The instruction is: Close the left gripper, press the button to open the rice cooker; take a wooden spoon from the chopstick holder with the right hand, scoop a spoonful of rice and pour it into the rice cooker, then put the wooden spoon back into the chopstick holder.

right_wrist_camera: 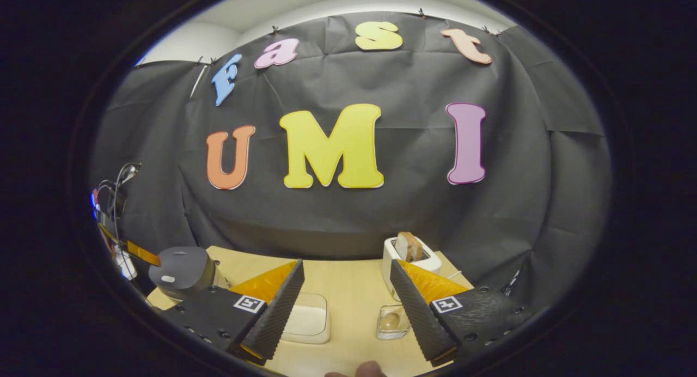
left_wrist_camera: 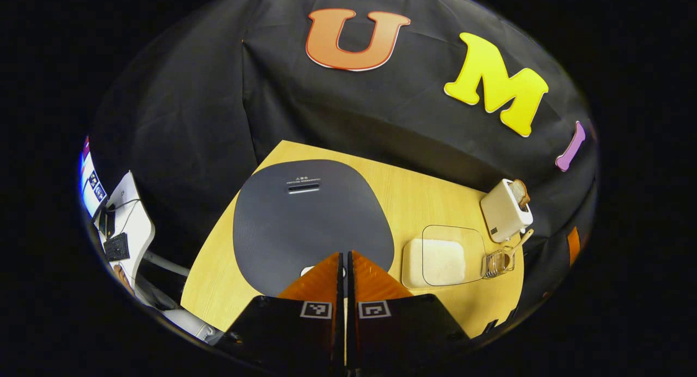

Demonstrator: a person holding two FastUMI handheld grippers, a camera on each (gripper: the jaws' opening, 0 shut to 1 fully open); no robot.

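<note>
Left hand-held gripper [left_wrist_camera: 345,257]: fingers pressed together above matte grey rice cooker [left_wrist_camera: 310,213], frame centre | right hand-held gripper [right_wrist_camera: 344,301]: spread, empty | wooden spoon [left_wrist_camera: 518,245] in clear chopstick holder [left_wrist_camera: 498,262], lower right, beside white toaster [left_wrist_camera: 505,209] | rice tray [left_wrist_camera: 442,260] on wooden tabletop [left_wrist_camera: 414,197]

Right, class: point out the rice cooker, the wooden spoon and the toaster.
rice cooker [left_wrist_camera: 305,224], left gripper view, middle of its closed grey lid.
wooden spoon [left_wrist_camera: 521,242], left gripper view, its handle.
toaster [right_wrist_camera: 430,265], right gripper view, top rim.
</note>
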